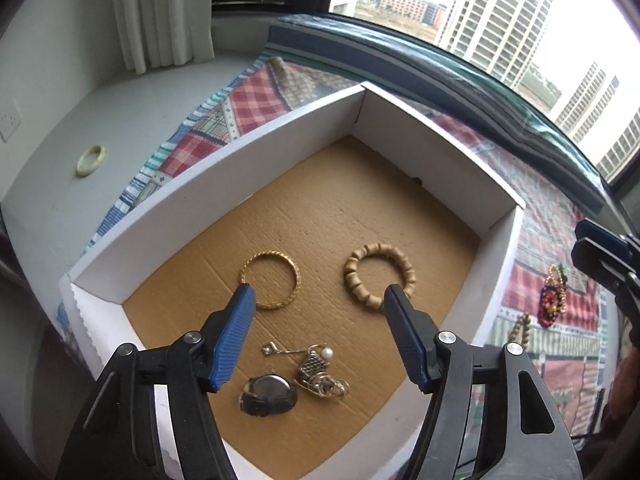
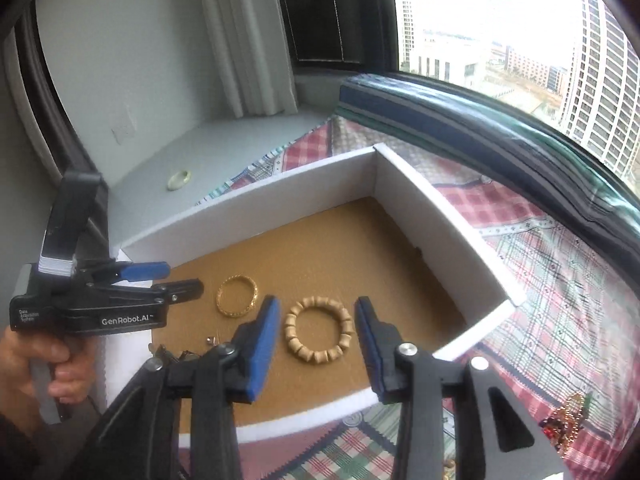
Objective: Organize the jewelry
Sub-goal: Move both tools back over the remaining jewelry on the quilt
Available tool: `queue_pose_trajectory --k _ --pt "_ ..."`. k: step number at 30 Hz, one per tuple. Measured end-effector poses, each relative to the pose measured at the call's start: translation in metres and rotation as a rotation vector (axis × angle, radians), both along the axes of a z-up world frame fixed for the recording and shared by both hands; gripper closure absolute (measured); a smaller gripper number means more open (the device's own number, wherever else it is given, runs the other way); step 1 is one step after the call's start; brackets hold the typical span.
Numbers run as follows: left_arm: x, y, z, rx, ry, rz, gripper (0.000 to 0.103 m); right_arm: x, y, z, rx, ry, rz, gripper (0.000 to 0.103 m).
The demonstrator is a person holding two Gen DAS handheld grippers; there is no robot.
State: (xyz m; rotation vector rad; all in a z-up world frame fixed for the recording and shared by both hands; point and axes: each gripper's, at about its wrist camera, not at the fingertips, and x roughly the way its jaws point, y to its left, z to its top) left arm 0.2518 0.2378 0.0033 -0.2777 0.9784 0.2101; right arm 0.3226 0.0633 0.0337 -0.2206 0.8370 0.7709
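Item: wooden bead bracelet (image 2: 319, 329), flat in box (image 2: 440, 216), directly ahead of right gripper (image 2: 316, 326) (jaws apart, empty); left gripper (image 1: 320, 298) wide, probably farther.

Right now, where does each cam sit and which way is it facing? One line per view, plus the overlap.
Left wrist: on the left gripper, angled down into the white box; own open blue fingers show, right gripper at the right edge.
Right wrist: on the right gripper, angled down over the box's near rim; own fingers, left gripper and hand show.
Shared: gold bangle, wooden bead bracelet, pale ring, window.
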Motion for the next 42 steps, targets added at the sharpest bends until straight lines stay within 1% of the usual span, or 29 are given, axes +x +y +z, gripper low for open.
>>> queue_pose_trajectory --k 3,7,9,12,15,17,19,21,23,25,28,30,32,35,42 --pt "-0.028 -0.037 0.025 0.033 -0.094 -0.062 0.024 -0.022 -0.048 0.031 0.029 -0.062 -0.034 0.061" --pt "-0.058 -0.091 0.040 0.058 -0.191 -0.154 0.016 -0.053 -0.113 0.065 0.035 -0.140 -0.112 0.057" --pt "-0.069 -0.117 0.038 0.061 -0.218 -0.197 0.011 -0.071 -0.146 0.076 0.034 -0.175 -0.156 0.054" --pt "-0.081 -0.154 0.024 0.051 -0.230 -0.251 0.010 -0.095 -0.192 0.078 0.037 -0.196 -0.223 0.053" --pt "-0.088 -0.189 -0.004 0.044 -0.199 -0.297 0.010 -0.118 -0.228 0.062 0.050 -0.173 -0.281 0.052" --pt "-0.092 -0.212 -0.025 0.060 -0.166 -0.323 0.010 -0.131 -0.246 0.045 0.059 -0.152 -0.319 0.052" --pt "-0.100 -0.234 -0.046 0.081 -0.134 -0.354 0.010 -0.145 -0.262 0.024 0.061 -0.136 -0.359 0.052" --pt "-0.104 -0.249 -0.066 0.082 -0.084 -0.388 0.010 -0.159 -0.276 0.001 0.071 -0.115 -0.403 0.052" --pt "-0.110 -0.258 -0.083 0.077 -0.042 -0.400 0.010 -0.172 -0.284 -0.025 0.072 -0.100 -0.448 0.052" --pt "-0.115 -0.264 -0.093 0.088 -0.018 -0.405 0.010 -0.184 -0.286 -0.048 0.048 -0.087 -0.468 0.052" --pt "-0.117 -0.267 -0.098 0.116 -0.009 -0.399 0.010 -0.197 -0.291 -0.077 0.046 -0.036 -0.487 0.052" --pt "-0.117 -0.268 -0.099 0.114 -0.007 -0.398 0.010 -0.204 -0.293 -0.092 0.039 -0.004 -0.500 0.052" --pt "-0.116 -0.270 -0.099 0.123 -0.011 -0.396 0.010 -0.206 -0.294 -0.102 0.025 0.009 -0.512 0.052" --pt "-0.115 -0.274 -0.098 0.150 -0.019 -0.397 0.010 -0.207 -0.294 -0.108 0.019 0.022 -0.519 0.052" --pt "-0.114 -0.272 -0.099 0.160 -0.017 -0.391 0.010 -0.206 -0.283 -0.111 0.018 0.026 -0.503 0.052"
